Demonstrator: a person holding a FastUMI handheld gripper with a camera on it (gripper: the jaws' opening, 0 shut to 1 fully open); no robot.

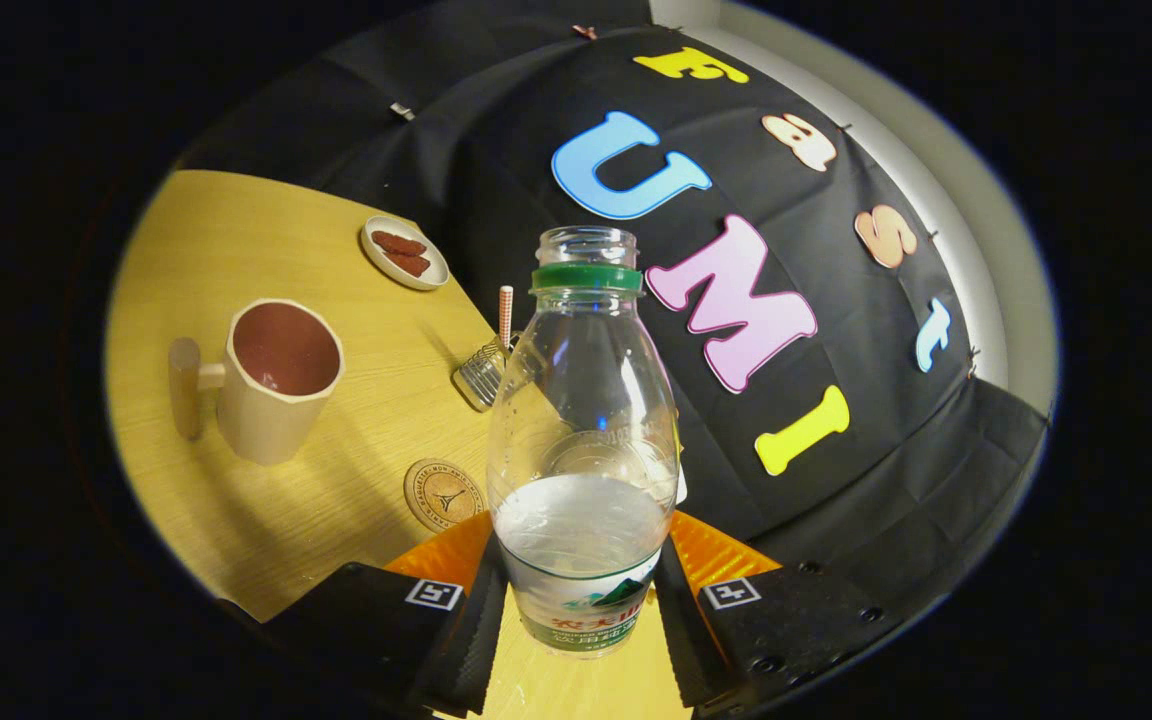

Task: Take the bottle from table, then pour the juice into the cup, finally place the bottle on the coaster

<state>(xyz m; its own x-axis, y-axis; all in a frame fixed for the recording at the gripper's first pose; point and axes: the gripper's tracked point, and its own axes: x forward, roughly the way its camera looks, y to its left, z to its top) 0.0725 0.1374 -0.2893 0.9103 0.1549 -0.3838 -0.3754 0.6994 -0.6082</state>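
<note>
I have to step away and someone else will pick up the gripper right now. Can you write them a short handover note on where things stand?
Gripper: shut on the bottle, both fingers pressing its lower body; the bottle is upright, uncapped, with some clear liquid in the bottom.
Cup: on the table, beyond the fingers and off to the side, upright, handle turned away from the bottle.
Coaster: flat on the table between cup and bottle, nothing on it.
Done: bottle taken.
Left: pour into the cup, then set the bottle on the coaster.
</note>
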